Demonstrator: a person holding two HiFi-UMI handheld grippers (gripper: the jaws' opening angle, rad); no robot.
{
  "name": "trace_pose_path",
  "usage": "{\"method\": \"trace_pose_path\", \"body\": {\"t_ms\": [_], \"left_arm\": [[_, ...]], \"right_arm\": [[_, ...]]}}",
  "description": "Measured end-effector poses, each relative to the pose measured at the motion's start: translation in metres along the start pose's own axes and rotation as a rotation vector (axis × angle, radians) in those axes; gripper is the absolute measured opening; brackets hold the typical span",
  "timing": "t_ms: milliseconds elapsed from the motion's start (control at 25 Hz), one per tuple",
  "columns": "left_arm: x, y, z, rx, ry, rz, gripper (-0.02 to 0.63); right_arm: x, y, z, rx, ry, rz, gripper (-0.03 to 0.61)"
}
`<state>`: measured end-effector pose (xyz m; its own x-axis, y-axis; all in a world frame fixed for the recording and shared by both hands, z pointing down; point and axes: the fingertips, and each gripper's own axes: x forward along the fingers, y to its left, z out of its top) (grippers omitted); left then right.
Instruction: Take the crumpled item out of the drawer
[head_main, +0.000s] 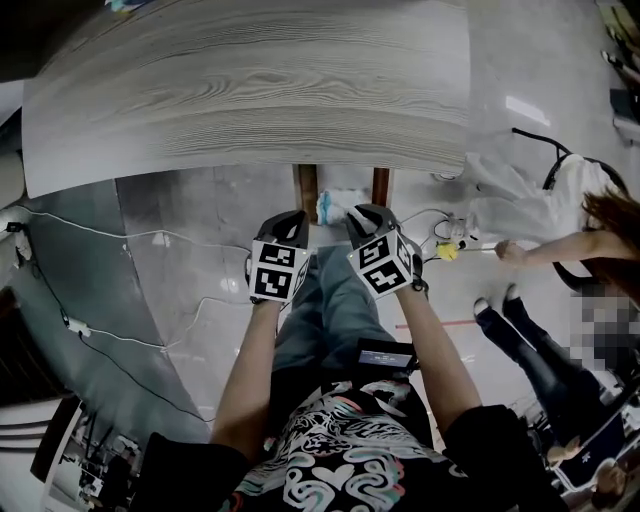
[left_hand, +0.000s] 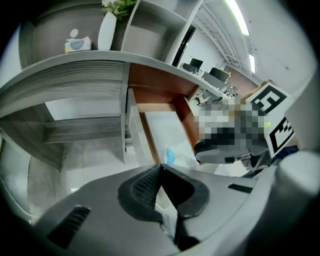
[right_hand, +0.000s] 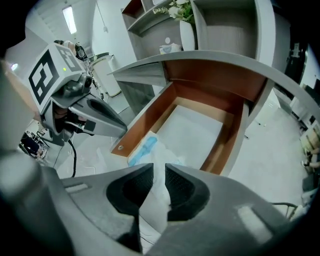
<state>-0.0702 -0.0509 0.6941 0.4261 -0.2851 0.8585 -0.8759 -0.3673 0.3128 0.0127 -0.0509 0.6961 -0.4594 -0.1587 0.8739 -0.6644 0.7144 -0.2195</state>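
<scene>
Our right tongs (right_hand: 159, 167) pinch the white-and-blue crumpled item (right_hand: 144, 148) at the open drawer (right_hand: 150, 112)'s near corner, our left tongs (left_hand: 160, 167) closed alongside, the bench (head_main: 250, 90) overhanging and a person (head_main: 560, 245) nearby.

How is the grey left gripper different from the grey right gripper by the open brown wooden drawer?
The grey left gripper holds nothing; the grey right gripper pinches the crumpled white-and-blue item. The left gripper's jaws touch at their tips; the right gripper's jaws stand slightly apart, the item filling the gap. Both carry a black-and-white marker cube and sit at the open brown wooden drawer's front.
</scene>
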Motion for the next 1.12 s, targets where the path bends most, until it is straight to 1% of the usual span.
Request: {"method": "trace_pose_path", "body": {"t_ms": [160,400,480,680,720,760,880,1000,1120], "left_arm": [[-0.001,0.002,0.0,-0.017,-0.01,-0.011,0.0],[0.002,0.005,-0.002,-0.039,-0.018,-0.021,0.0],[0.002,0.007,-0.002,-0.043,-0.017,-0.026,0.0],[0.0,0.009,-0.002,-0.044,-0.019,-0.023,0.0],[-0.001,0.009,-0.002,-0.045,-0.02,-0.022,0.0],[-0.001,0.008,-0.002,-0.047,-0.021,-0.021,0.0],[-0.002,0.008,-0.001,-0.047,-0.023,-0.021,0.0],[-0.005,0.009,-0.001,-0.05,-0.028,-0.018,0.0],[-0.006,0.009,0.0,-0.052,-0.032,-0.016,0.0]], "right_arm": [[0.008,0.006,0.0,0.013,0.011,0.032,0.065],[0.02,0.01,-0.007,-0.004,0.06,0.064,0.071],[0.024,0.009,-0.007,0.0,0.071,0.055,0.07],[0.028,0.001,-0.008,-0.013,0.094,-0.001,0.067],[0.028,0.001,-0.008,-0.014,0.098,-0.005,0.052],[0.028,0.0,-0.008,-0.013,0.102,-0.006,0.05],[0.026,-0.001,-0.008,-0.011,0.101,-0.013,0.014],[0.024,0.0,-0.005,-0.024,0.091,-0.017,0.008],[0.022,0.004,-0.002,-0.037,0.076,0.005,0.008]]}}
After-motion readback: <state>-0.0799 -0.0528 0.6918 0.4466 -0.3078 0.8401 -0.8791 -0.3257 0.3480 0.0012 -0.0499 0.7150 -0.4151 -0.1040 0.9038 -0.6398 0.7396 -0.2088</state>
